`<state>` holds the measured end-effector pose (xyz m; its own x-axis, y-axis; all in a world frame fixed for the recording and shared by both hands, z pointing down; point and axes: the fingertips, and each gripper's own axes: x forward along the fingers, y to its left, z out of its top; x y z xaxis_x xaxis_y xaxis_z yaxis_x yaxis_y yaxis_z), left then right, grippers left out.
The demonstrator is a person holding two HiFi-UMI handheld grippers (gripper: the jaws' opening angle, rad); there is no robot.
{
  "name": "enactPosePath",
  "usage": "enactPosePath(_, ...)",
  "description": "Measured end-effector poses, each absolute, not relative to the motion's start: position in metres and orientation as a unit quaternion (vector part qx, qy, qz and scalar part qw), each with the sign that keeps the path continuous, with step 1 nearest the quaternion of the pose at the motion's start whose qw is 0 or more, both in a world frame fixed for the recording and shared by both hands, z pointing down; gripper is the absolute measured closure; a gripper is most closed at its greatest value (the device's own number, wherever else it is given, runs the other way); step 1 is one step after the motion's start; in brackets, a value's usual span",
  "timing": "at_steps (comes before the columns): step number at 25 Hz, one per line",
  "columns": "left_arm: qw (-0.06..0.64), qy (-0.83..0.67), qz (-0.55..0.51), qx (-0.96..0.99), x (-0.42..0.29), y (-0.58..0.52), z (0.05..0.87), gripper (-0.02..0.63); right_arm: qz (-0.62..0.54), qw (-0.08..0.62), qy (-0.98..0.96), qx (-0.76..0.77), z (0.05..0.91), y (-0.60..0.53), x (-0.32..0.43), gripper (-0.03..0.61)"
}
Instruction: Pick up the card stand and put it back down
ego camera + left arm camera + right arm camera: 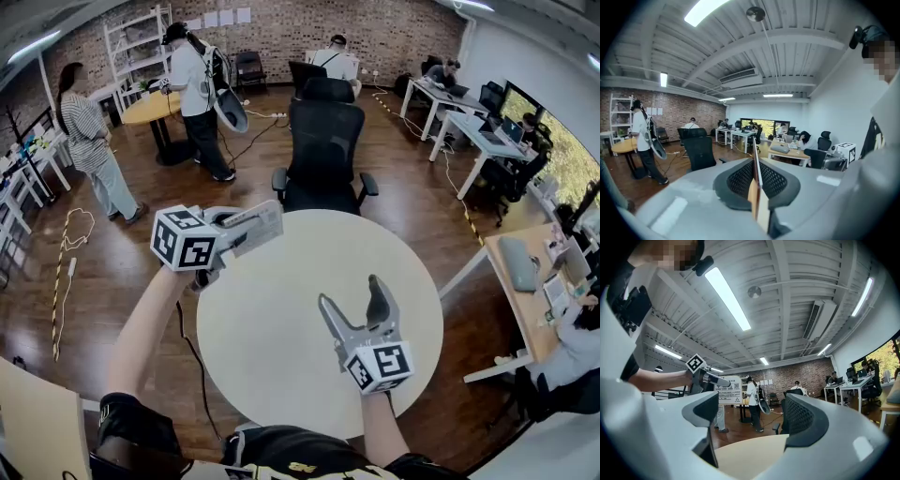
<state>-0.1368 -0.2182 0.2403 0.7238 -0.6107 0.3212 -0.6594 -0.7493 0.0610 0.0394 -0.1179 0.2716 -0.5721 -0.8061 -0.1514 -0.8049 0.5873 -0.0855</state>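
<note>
My left gripper (270, 225) is raised over the left rim of the round white table (281, 328), shut on the card stand (258, 219). In the left gripper view the card stand (756, 180) shows edge-on as a thin upright sheet pinched between the two mesh pads, tan at its lower end. The right gripper view shows the card stand (728, 390) from the front: a white printed card with a QR code at the left gripper's (715, 380) tips. My right gripper (350, 292) is over the table's right half, open and empty, jaws tilted upward.
A black office chair (323, 141) stands at the table's far edge. Two people (94, 141) stand on the wooden floor at far left, near a small round table (150, 111). Desks with seated people (478, 131) line the right side. A cable (66, 253) lies on the floor at left.
</note>
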Motion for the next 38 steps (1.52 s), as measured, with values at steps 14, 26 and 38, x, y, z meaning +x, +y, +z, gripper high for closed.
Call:
enactPosePath(14, 0.059, -0.412, 0.154, 0.896, -0.202, -0.211, 0.239, 0.597, -0.026, 0.078, 0.887, -0.454, 0.291, -0.123, 0.042, 0.13)
enactPosePath(26, 0.096, -0.389, 0.191, 0.896, -0.274, -0.218, 0.332, 0.597, -0.068, 0.033, 0.89, -0.451, 0.355, -0.148, 0.032, 0.13)
enactPosePath(38, 0.177, -0.329, 0.148, 0.916, -0.324, -0.258, 0.539, 0.597, -0.12, -0.035, 0.908, -0.399, 0.497, -0.177, -0.03, 0.13)
